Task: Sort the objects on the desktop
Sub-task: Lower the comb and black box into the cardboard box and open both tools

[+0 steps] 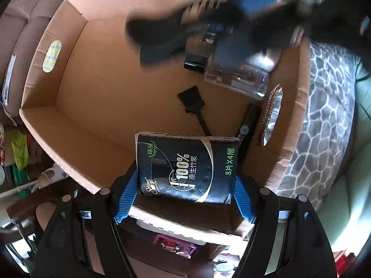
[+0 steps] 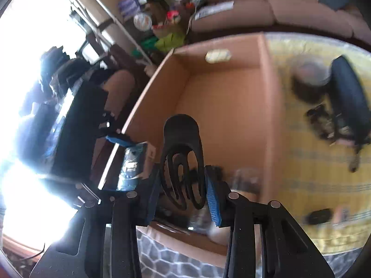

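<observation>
My left gripper (image 1: 185,185) is shut on a black tissue pack (image 1: 183,166) with Chinese print and holds it over the near edge of an open cardboard box (image 1: 46,106). My right gripper (image 2: 180,185) is shut on a black hair claw clip (image 2: 183,159) and holds it above the same box (image 2: 231,115). In the left wrist view the right gripper with the clip (image 1: 153,32) shows blurred over the box's far side. In the right wrist view the tissue pack (image 2: 132,166) shows at the box's left rim.
On the box floor lie a small black brush (image 1: 192,104), a clear plastic case (image 1: 236,76) and a black bar (image 1: 248,120). A patterned grey cloth (image 1: 324,115) lies beside the box. A yellow mat (image 2: 324,185) holds dark objects. A sofa (image 2: 278,7) stands behind.
</observation>
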`<action>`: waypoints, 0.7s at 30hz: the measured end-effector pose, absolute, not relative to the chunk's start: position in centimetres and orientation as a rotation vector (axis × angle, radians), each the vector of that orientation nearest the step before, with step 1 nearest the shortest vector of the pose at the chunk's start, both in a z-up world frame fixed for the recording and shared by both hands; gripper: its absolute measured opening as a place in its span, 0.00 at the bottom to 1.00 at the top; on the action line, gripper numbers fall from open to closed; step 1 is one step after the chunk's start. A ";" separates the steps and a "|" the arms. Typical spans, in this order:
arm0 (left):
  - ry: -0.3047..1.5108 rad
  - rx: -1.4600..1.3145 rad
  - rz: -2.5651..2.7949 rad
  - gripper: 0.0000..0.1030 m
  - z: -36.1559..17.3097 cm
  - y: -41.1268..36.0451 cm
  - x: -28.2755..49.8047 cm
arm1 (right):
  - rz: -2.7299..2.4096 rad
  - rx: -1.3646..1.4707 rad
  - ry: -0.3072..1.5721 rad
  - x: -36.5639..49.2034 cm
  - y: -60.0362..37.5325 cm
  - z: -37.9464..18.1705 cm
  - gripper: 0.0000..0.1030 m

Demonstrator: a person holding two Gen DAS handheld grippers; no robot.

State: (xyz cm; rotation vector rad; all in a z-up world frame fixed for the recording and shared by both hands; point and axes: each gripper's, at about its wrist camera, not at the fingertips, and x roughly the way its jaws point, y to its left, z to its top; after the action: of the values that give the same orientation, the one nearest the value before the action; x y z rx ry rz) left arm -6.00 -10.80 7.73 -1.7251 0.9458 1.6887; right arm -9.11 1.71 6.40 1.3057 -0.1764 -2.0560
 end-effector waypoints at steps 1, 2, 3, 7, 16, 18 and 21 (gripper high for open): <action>0.946 -1.723 1.684 0.69 7.7 -10.9 -6.0 | -2.046 1.322 -0.167 -9.1 1.1 6.1 0.36; 0.939 -1.720 1.678 0.69 7.7 -10.9 -6.0 | -2.033 1.349 -0.142 -9.1 0.1 5.4 0.36; 0.933 -1.713 1.674 0.69 7.8 -11.0 -6.0 | -2.026 1.366 -0.125 -9.2 -0.4 5.1 0.36; 0.937 -1.692 1.633 0.70 8.0 -11.3 -5.9 | -1.993 1.437 -0.058 -9.4 -2.5 3.4 0.36; 0.980 -1.692 1.591 0.70 8.7 -11.9 -5.4 | -1.954 1.530 0.062 -9.6 -3.9 1.6 0.38; 0.970 -1.691 1.603 0.70 9.2 -12.0 -5.2 | -1.949 1.526 0.045 -9.5 -3.6 1.8 0.39; 0.947 -1.686 1.623 0.70 10.2 -12.2 -5.1 | -1.948 1.512 0.034 -9.2 -2.9 2.4 0.41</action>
State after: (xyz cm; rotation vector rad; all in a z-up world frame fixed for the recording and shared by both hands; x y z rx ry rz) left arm -5.10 -12.20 10.15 -1.6856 0.9468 1.6232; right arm -9.24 -2.93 2.42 1.5117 0.0341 -1.9479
